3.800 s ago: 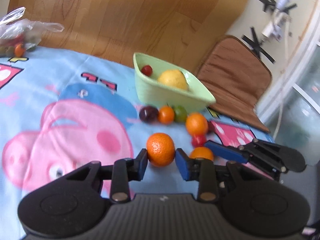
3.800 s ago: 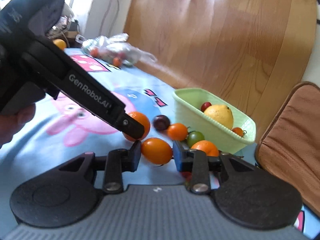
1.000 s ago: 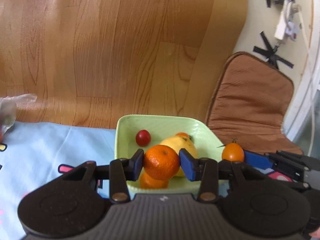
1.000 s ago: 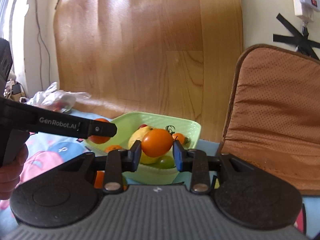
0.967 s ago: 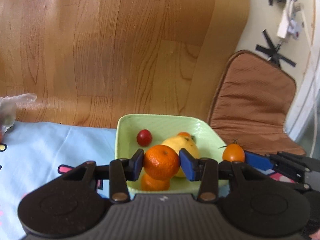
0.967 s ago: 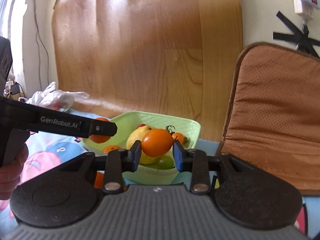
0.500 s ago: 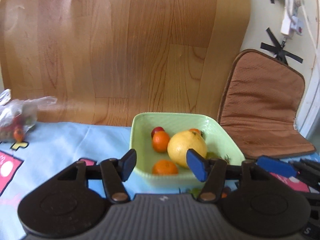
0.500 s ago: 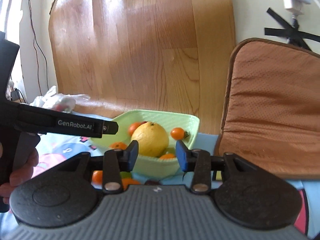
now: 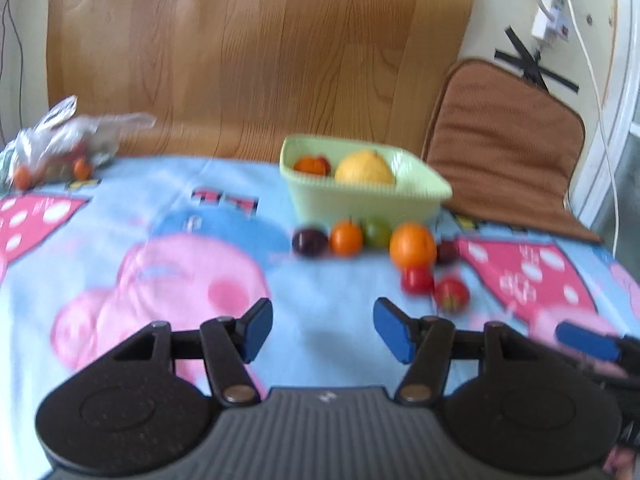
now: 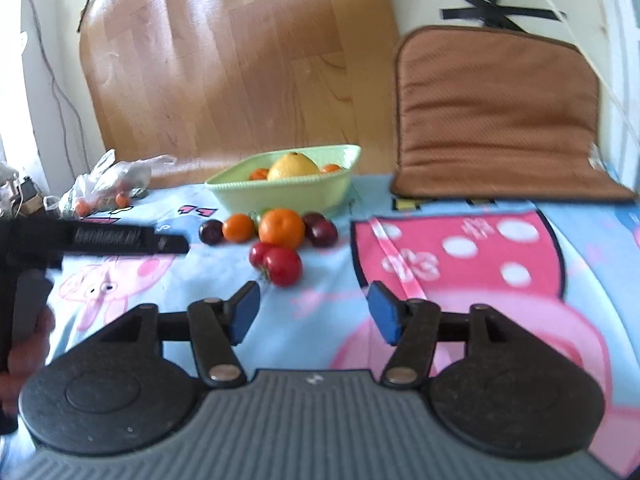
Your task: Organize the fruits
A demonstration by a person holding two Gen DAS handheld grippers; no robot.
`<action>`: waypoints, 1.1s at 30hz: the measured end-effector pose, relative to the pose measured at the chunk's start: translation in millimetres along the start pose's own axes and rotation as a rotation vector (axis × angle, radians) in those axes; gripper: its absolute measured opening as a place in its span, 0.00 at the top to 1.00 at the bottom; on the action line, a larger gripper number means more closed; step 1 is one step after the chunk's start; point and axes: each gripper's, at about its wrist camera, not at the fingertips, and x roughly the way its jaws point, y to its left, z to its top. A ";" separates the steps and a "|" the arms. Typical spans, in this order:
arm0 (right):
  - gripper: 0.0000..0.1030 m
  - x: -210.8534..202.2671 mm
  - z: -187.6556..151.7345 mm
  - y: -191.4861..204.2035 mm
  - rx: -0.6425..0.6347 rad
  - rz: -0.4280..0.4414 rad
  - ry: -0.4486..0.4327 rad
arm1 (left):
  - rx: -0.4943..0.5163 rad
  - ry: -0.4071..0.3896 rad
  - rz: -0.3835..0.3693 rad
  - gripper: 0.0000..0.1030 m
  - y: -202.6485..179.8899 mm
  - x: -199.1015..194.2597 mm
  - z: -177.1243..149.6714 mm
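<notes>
Both grippers' jaws wide and empty; blurred bag (image 9: 60, 148) perhaps holds tomatoes

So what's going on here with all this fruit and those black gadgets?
A person is sorting fruit into the green bowl using a hand-held gripper in each hand. Both the left hand-held gripper and the right hand-held gripper are open and empty, their jaws having just been opening. The bowl already holds a large yellow fruit and a few small ones. A mandarin, plums and tomatoes wait on the cartoon blanket beside it.
</notes>
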 end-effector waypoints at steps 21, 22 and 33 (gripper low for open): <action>0.24 -23.5 -23.5 -18.7 0.125 0.001 0.018 | 0.109 -0.090 0.105 0.39 -18.8 -31.2 -43.7; 0.24 -23.7 -23.7 -18.2 0.123 0.001 0.018 | 0.107 -0.091 0.103 0.39 -18.4 -31.6 -43.8; 0.19 -22.1 -22.6 -19.2 0.124 0.020 0.020 | 0.103 -0.094 0.095 0.30 -17.2 -31.7 -43.7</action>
